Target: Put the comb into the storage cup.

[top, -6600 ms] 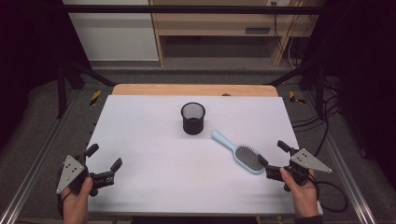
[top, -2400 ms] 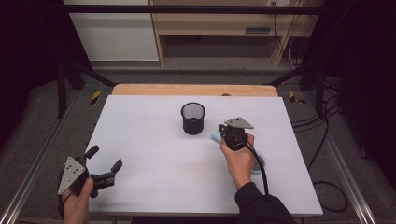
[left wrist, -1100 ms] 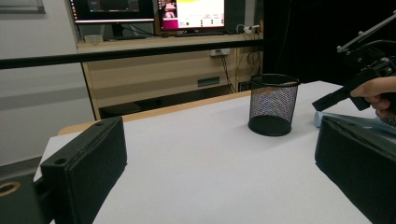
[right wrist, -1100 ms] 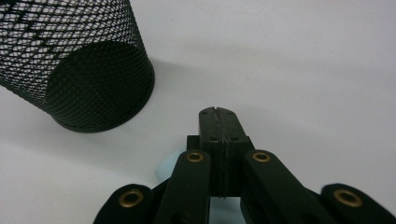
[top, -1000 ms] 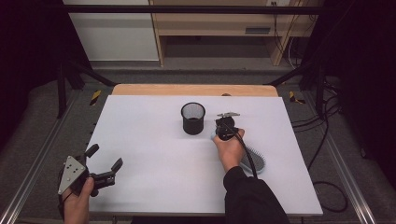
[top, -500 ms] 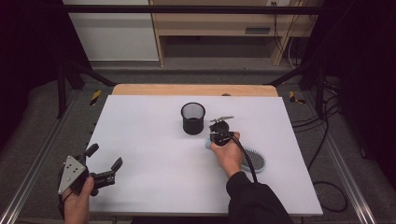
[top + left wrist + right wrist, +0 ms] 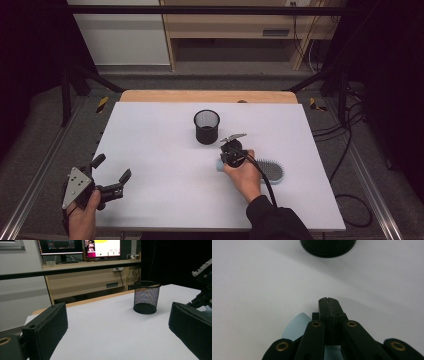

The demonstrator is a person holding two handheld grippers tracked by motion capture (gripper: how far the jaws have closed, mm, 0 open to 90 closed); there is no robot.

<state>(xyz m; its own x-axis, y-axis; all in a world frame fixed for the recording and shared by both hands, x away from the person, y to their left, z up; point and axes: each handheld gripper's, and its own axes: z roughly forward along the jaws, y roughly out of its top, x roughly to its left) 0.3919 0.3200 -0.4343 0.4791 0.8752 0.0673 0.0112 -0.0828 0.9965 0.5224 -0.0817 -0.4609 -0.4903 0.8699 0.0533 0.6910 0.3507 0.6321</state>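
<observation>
high view, mesh cup (image 7: 206, 126) just beyond hairbrush (image 7: 267, 170), table (image 7: 150, 145)

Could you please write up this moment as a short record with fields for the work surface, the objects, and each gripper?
surface: white table
cup: black mesh cup, upright, near the middle of the table toward its far edge
brush: light blue hairbrush, lying flat, handle end toward the cup
right gripper: right gripper, jaws shut, just above the brush handle, pointing toward the cup
left gripper: left gripper, jaws open, nothing between them, at the near left corner
</observation>
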